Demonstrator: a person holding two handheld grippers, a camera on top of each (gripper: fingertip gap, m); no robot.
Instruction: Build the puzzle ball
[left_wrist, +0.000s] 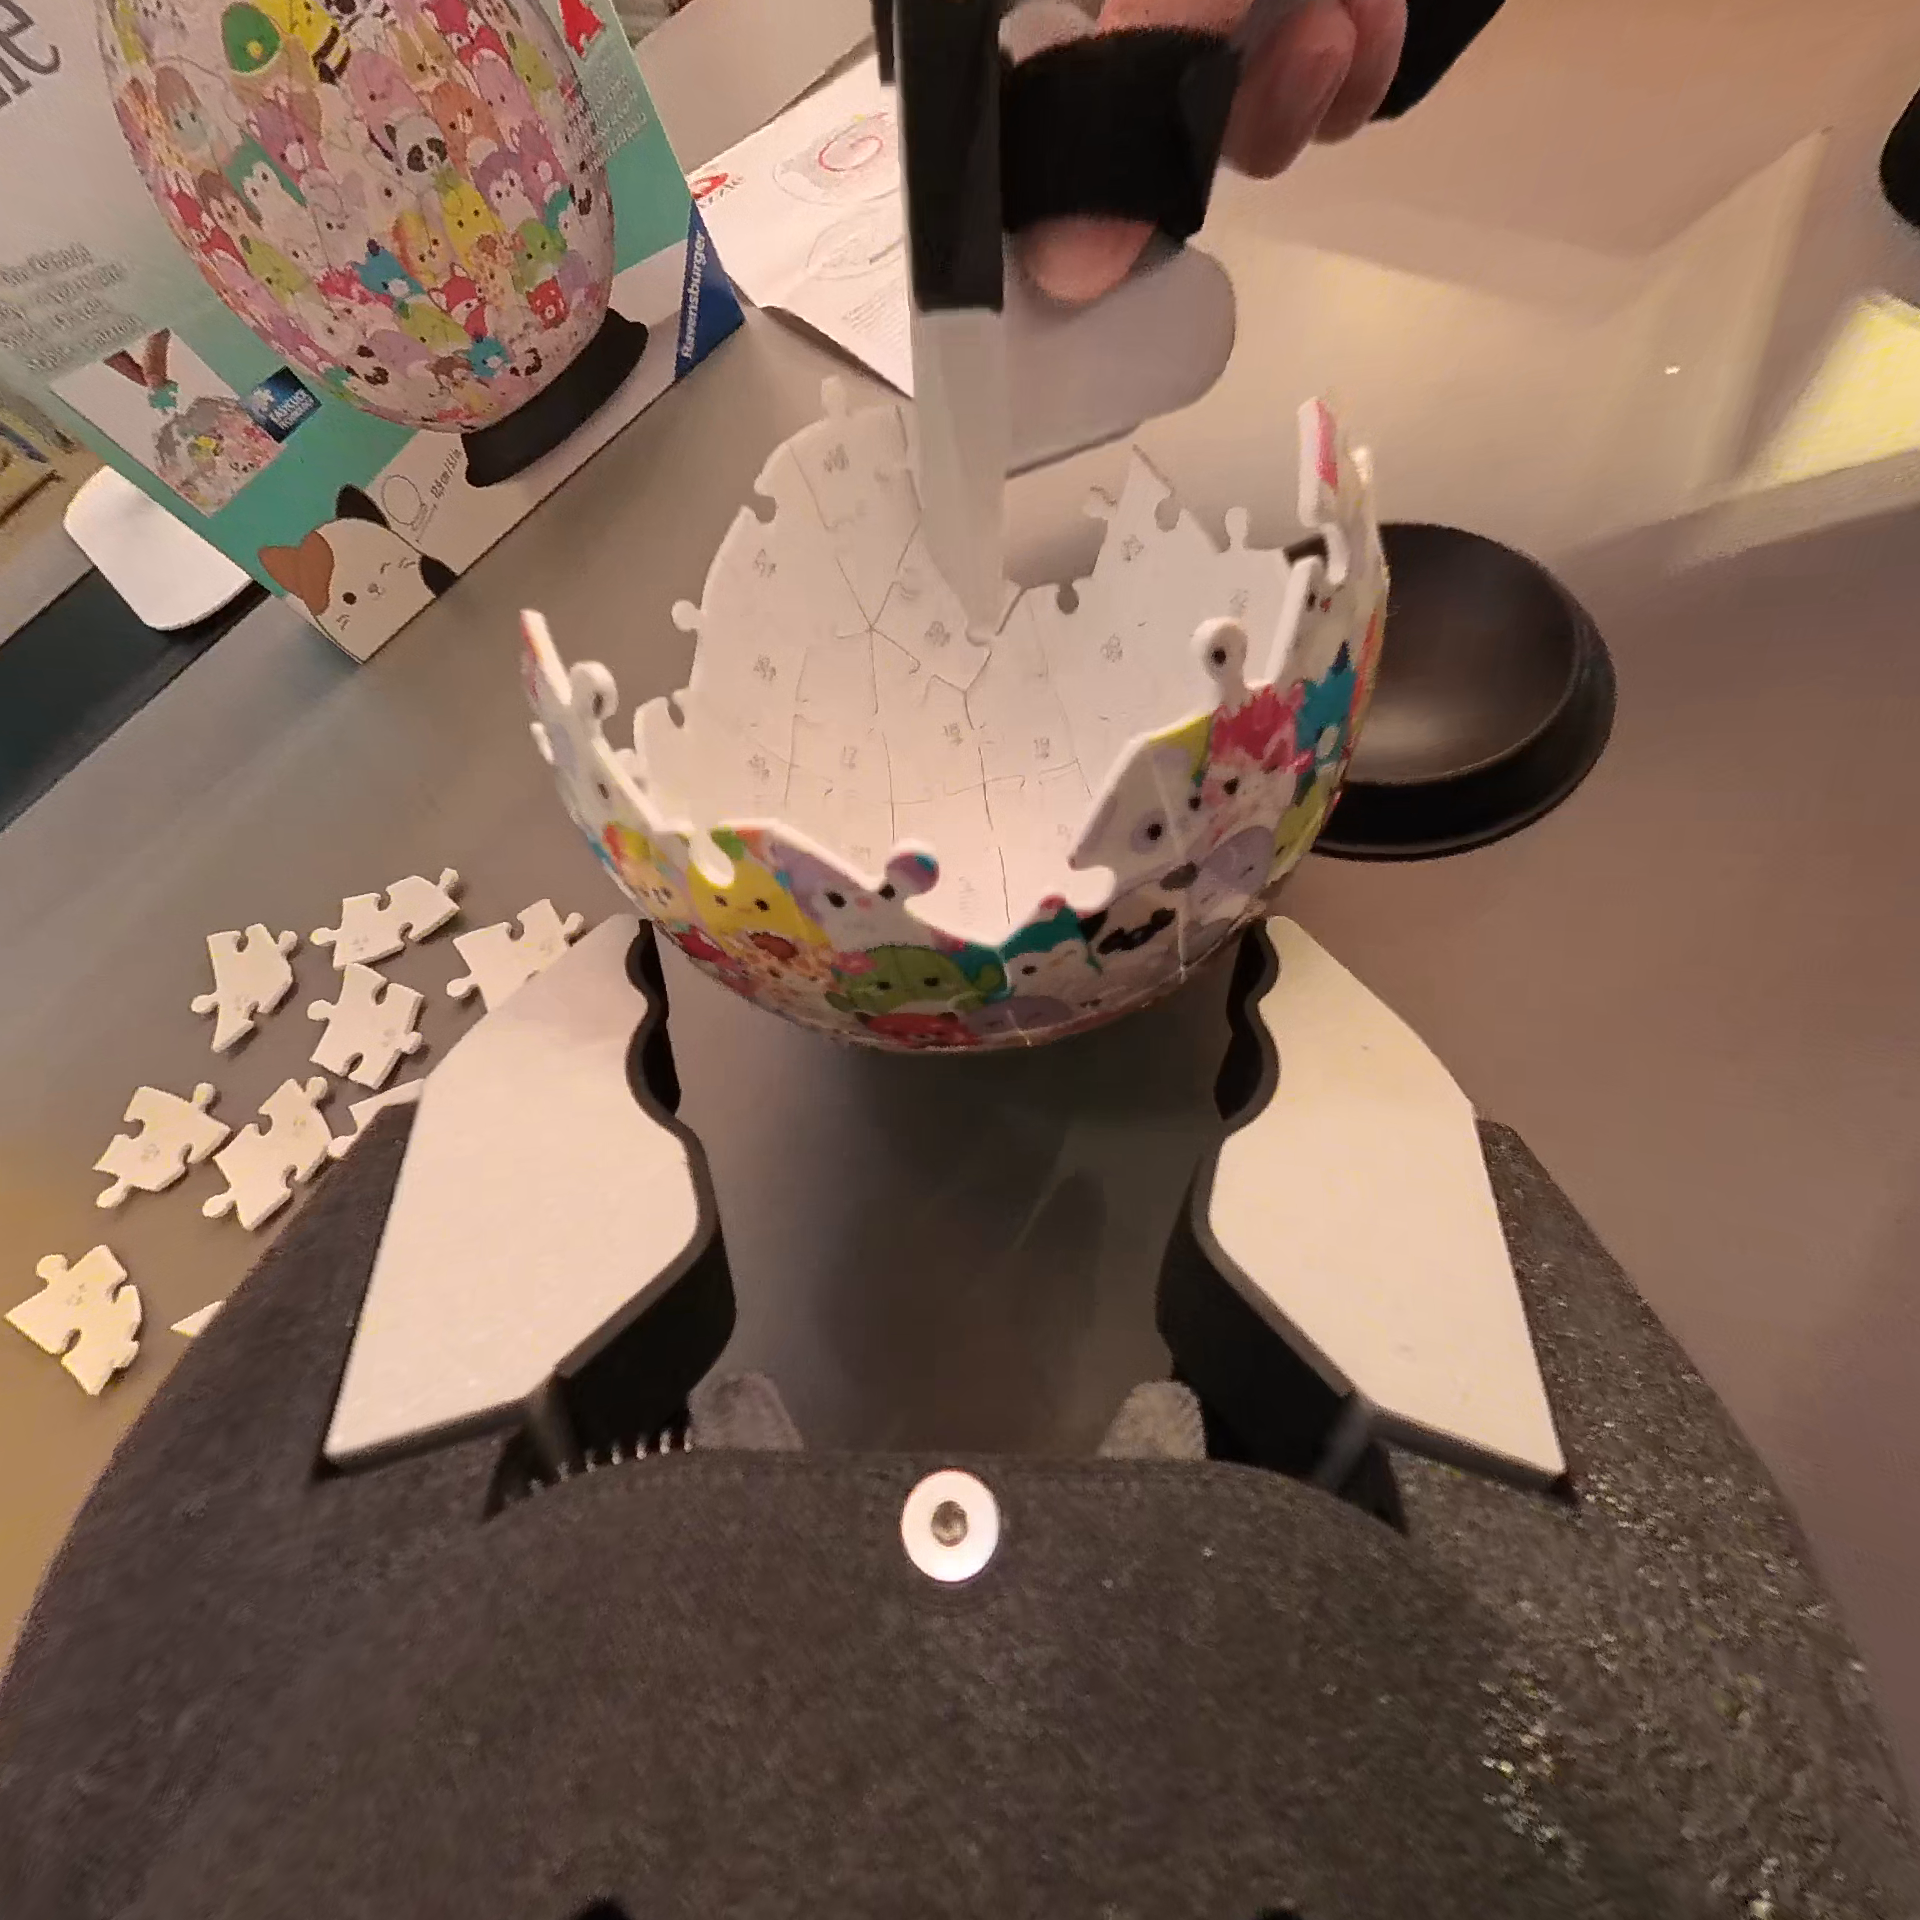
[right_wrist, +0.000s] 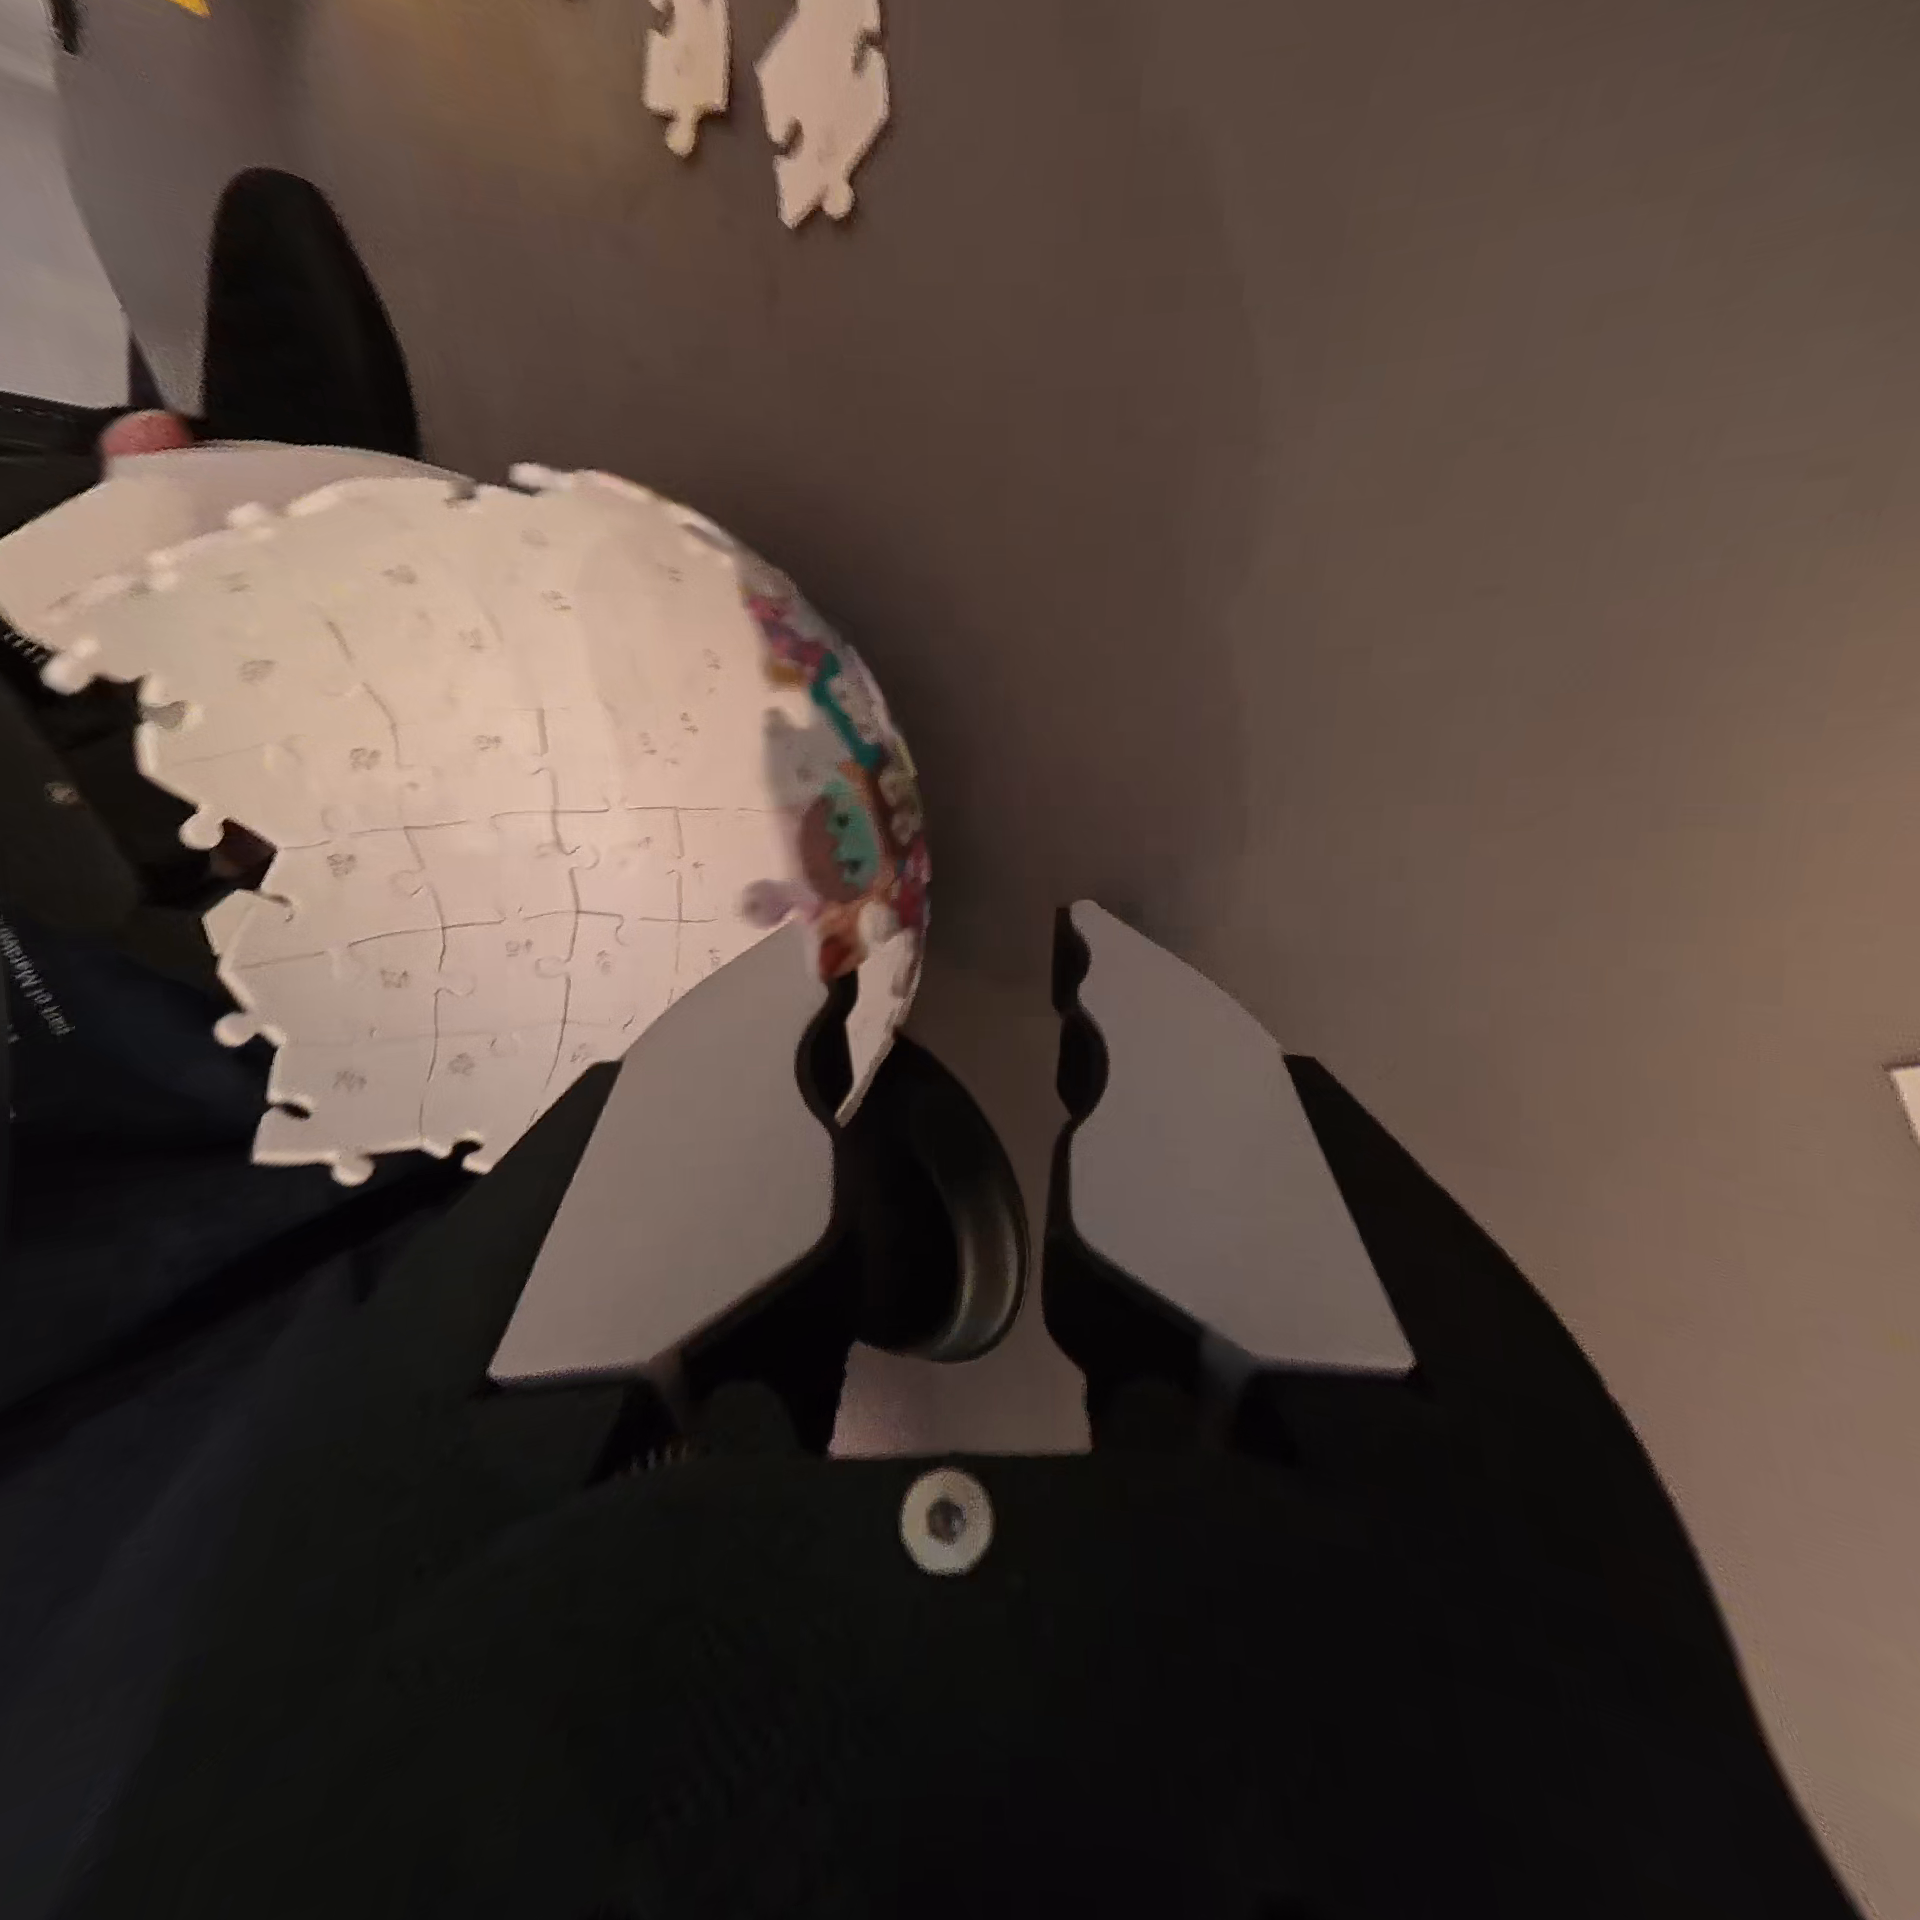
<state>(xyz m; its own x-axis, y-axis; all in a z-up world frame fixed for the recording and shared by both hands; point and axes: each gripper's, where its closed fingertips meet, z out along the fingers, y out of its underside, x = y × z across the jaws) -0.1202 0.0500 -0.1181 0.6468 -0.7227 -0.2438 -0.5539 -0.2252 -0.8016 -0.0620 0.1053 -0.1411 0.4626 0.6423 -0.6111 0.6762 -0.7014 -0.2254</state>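
Right wrist view: right gripper (right_wrist: 935, 925) straddles the wall of the puzzle ball (right_wrist: 468, 810). One finger is inside the white, numbered interior and the other is outside the printed skin. Jaws are partly apart. The shell edge sits against the inner finger and there's a visible gap to the outer one, so I read this as not clamped yet. The shell fills the left half of the frame and the rim section is right at the tips. The black stand (right_wrist: 935, 1247) shows through the gap, behind the wall.

In the left wrist view the half-built shell sits centre frame on the table (left_wrist: 1662, 935), open side up with a jagged rim. Its long axis runs roughly up through the opening, tilted a bit towards the camera. Left gripper (left_wrist: 951, 935) is spread wide and empty, with its tips just beside the lower flanks of the shell. Can't tell if they touch.

Key relation: the shell is dead ahead of the left tongs and already bracketed, so closing them would steady it. The right tongs come down from the top of the frame onto the far rim, so the right is the arm nearer the open edge.

Loose pieces (left_wrist: 270, 1091) lie white side up at lower left, nearest the left gripper. The box (left_wrist: 364, 260) is at upper left. The shell isn't on the stand.

Risk, as I see it: squeezing the thin wall could pop seams.
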